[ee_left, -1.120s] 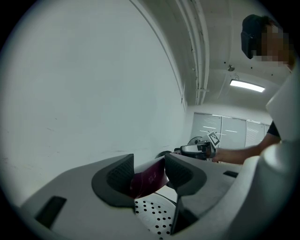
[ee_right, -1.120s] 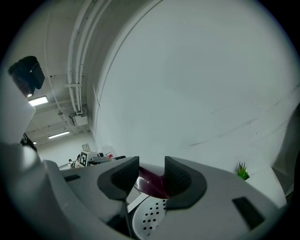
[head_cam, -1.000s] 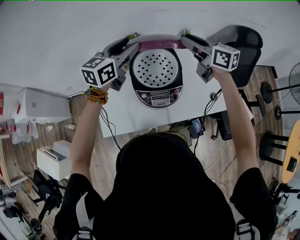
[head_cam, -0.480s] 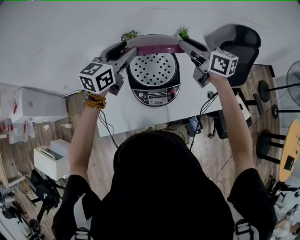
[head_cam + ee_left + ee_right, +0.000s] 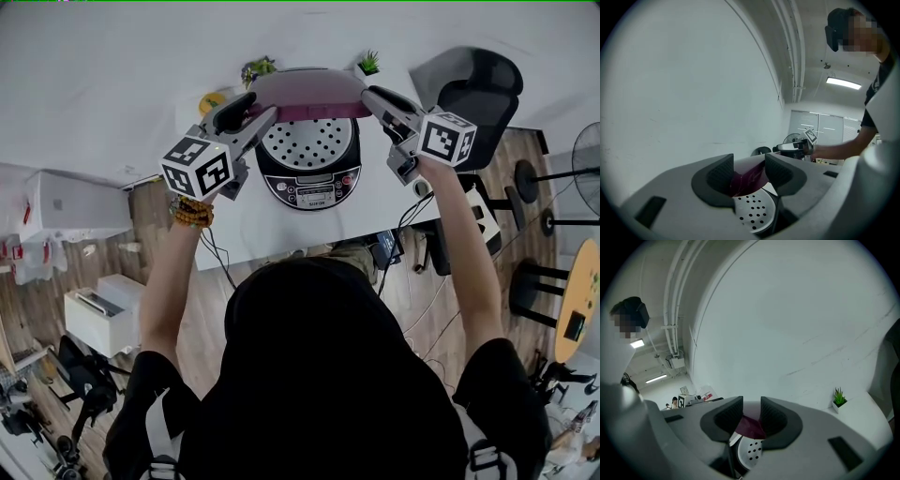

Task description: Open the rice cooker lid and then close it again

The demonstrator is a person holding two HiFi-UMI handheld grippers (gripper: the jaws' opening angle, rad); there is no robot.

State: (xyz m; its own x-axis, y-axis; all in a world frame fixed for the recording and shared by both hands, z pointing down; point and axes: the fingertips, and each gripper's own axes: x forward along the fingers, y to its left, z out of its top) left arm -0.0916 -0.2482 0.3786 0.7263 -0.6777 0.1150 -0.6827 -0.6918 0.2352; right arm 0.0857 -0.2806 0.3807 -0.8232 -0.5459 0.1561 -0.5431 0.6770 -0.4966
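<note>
In the upper middle of the head view, the rice cooker (image 5: 312, 183) stands on the white table (image 5: 239, 225). Its purple lid (image 5: 305, 94) is part-raised and the perforated inner plate (image 5: 307, 142) shows; we cannot see into the pot. The left gripper (image 5: 264, 111) clamps the lid's left edge. The right gripper (image 5: 368, 94), whose jaws have just been closing, pinches the right edge.

Both arms outstretched, forearms parallel. Left gripper (image 5: 255, 108) clamps the lid (image 5: 305, 90) rim. Right gripper (image 5: 373, 97) jaws just been closing, apparently pressing the rim between them.
</note>
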